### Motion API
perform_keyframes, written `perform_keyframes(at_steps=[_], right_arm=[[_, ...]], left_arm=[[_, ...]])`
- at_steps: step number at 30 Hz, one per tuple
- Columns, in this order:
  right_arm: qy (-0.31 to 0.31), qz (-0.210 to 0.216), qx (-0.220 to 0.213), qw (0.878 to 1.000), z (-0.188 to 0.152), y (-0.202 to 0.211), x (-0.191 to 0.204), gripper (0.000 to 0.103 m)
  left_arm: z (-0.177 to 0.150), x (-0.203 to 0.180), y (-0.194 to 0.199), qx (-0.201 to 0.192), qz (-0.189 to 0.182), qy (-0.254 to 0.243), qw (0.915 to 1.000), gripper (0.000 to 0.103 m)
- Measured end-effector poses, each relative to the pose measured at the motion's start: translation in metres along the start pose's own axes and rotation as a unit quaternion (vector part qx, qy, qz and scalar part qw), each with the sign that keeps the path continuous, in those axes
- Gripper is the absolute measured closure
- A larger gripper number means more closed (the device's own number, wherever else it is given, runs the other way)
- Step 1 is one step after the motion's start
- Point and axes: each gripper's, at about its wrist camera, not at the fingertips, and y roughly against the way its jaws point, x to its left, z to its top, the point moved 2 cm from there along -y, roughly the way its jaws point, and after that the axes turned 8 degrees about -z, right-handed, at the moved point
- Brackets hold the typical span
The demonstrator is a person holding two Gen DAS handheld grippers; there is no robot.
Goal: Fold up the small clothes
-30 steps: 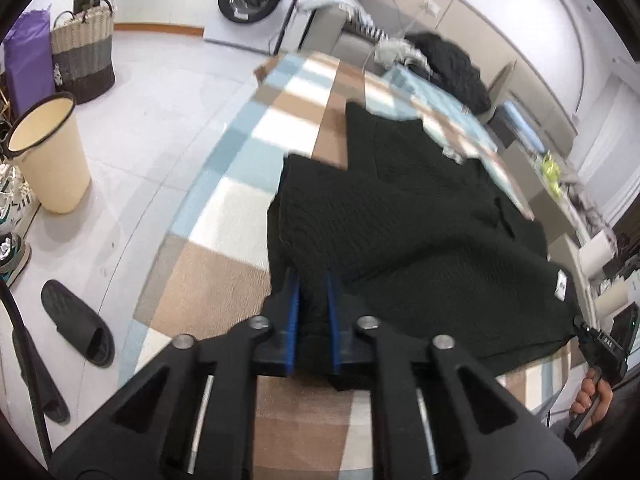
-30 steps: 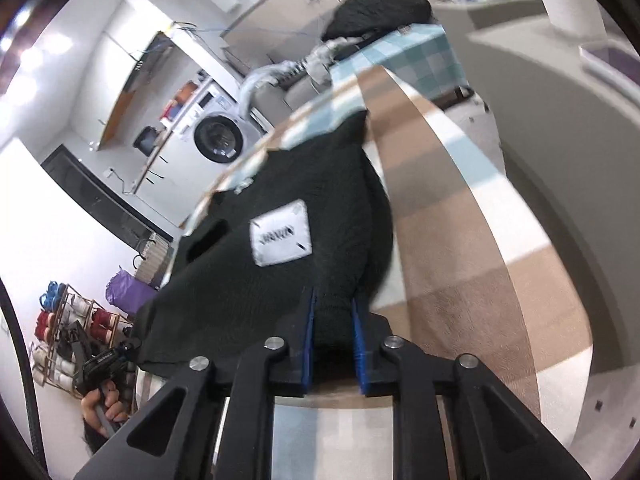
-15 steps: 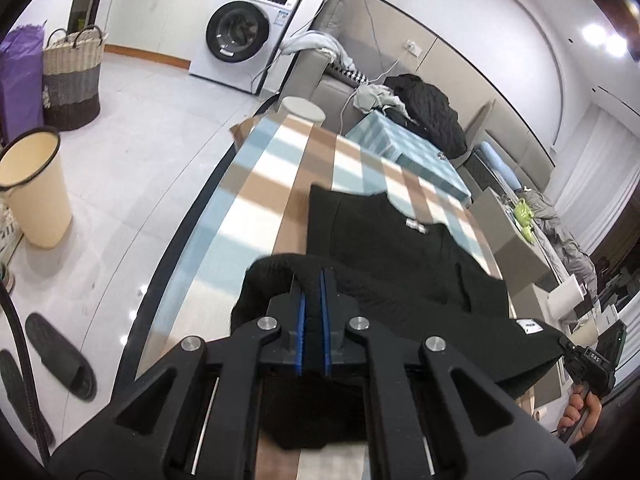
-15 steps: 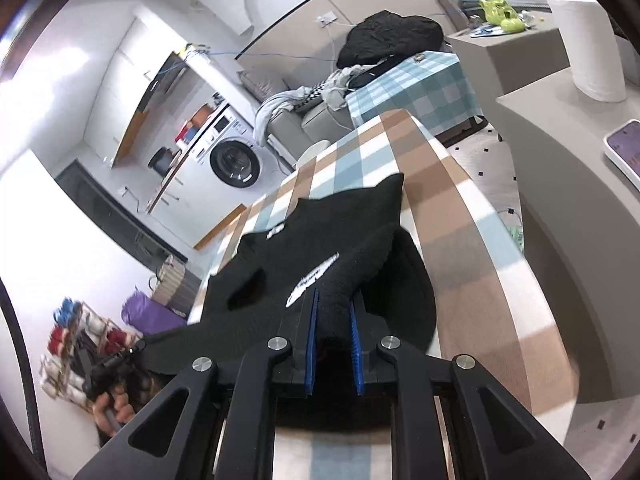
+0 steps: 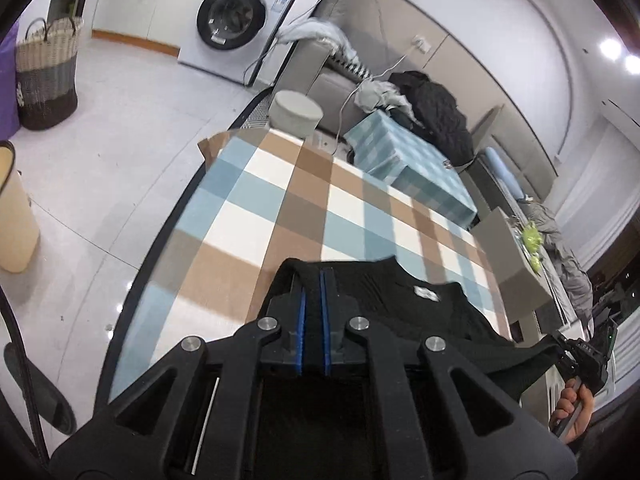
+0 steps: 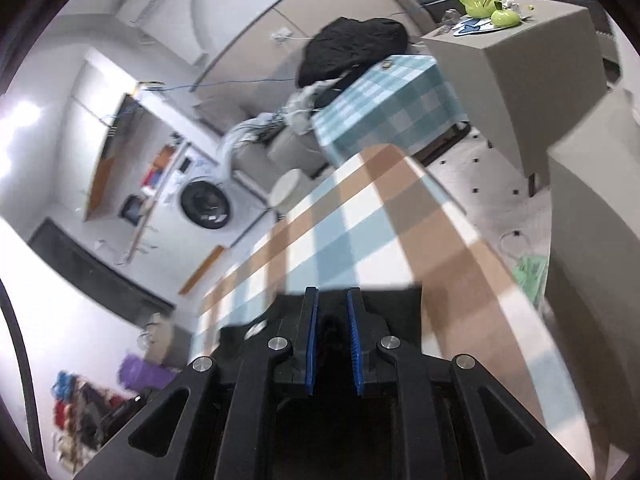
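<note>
A black knit garment (image 5: pixel 404 300) with a small white label lies at the near end of a table covered in a blue, brown and white checked cloth (image 5: pixel 304 200). My left gripper (image 5: pixel 313 280) is shut on the garment's edge and holds it over the lower layer. My right gripper (image 6: pixel 332 300) is shut on another part of the same black garment (image 6: pixel 400 308). The right gripper also shows at the far right of the left wrist view (image 5: pixel 580 354), held by a hand, with the cloth stretched toward it.
A washing machine (image 5: pixel 236 20) stands at the back. A woven basket (image 5: pixel 46 72) and a cream bin (image 5: pixel 12 216) stand on the floor to the left. A smaller checked table (image 5: pixel 408 168), a sofa with clothes and grey cabinets (image 6: pixel 532 60) lie beyond.
Both grippers have carried the garment's edge forward over the rest of it. The far half of the table now shows bare checked cloth.
</note>
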Motion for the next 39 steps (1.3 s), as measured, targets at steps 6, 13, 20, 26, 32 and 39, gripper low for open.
perform_keyframes(at_steps=[6,13,20,26,32,39], right_arm=[[-0.036,-0.08,-0.032,0.996,0.045,-0.048,-0.016,0.051],[0.093,-0.083,0.047,0.991,0.006,-0.06,-0.013,0.051],[0.137,-0.096,0.07,0.983,-0.014,-0.088,-0.011,0.051],[0.179,-0.117,0.06,0.975,-0.011,-0.102,-0.004,0.073],[0.196,-0.072,0.011,0.978,-0.008,-0.077,-0.001,0.098],[0.173,-0.038,-0.034,0.984,0.006,-0.054,0.004,0.098]], left_arm=[[0.01,0.025,-0.042,0.025,0.057,0.036,0.9974,0.054],[-0.013,0.012,-0.039,0.031,0.072,-0.049,0.9958,0.038],[-0.031,-0.01,-0.092,0.082,0.102,-0.135,0.9821,0.045],[-0.031,-0.004,-0.115,0.084,0.109,-0.138,0.9807,0.1],[-0.024,-0.004,-0.079,0.029,0.086,-0.135,0.9867,0.103],[0.0,0.015,-0.053,-0.014,0.061,-0.077,0.9951,0.103]])
